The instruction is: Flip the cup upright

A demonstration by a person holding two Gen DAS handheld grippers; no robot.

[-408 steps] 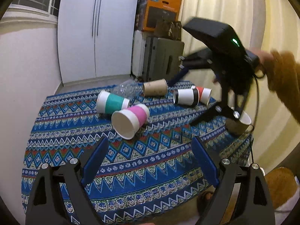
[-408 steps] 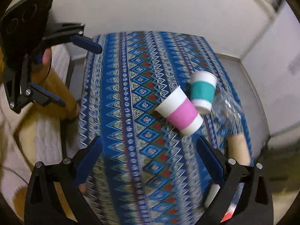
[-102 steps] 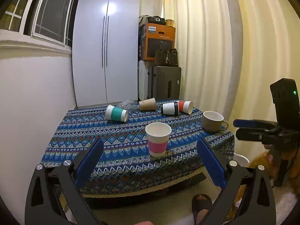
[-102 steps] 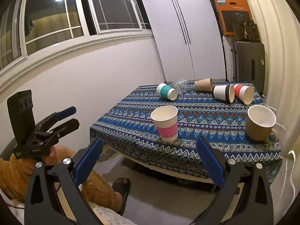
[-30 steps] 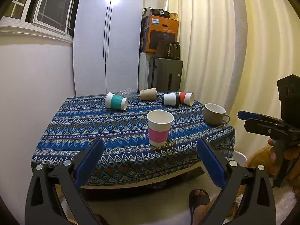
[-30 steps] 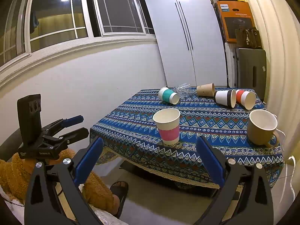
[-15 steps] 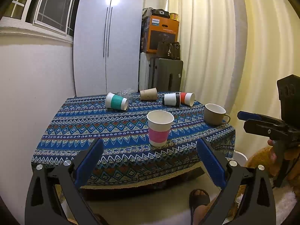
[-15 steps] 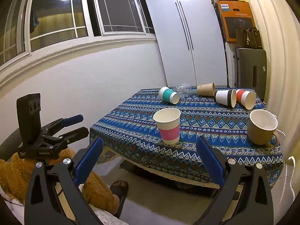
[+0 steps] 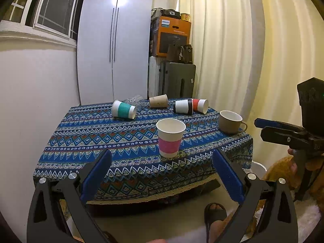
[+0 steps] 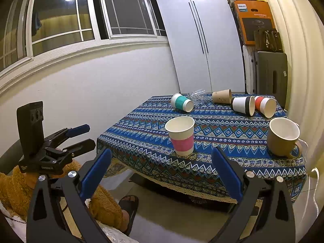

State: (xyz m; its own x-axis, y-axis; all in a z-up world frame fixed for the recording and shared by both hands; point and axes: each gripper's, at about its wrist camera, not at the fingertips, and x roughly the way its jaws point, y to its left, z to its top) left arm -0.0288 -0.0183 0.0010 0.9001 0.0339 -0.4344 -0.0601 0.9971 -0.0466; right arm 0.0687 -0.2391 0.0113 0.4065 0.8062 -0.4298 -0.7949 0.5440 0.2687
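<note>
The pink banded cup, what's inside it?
The pink banded cup stands upright, mouth open. Only its white upper inner wall shows, with nothing against it; the rim hides the bottom, so the contents there cannot be seen.

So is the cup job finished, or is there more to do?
Looks done for one: the pink-banded cup stands upright near the table's front edge, beside an upright mug. Nothing is in hand; the left gripper and right gripper are both open and held back from the table. If the rest count, the teal, brown, black-banded and red cups lie on their sides.
</note>
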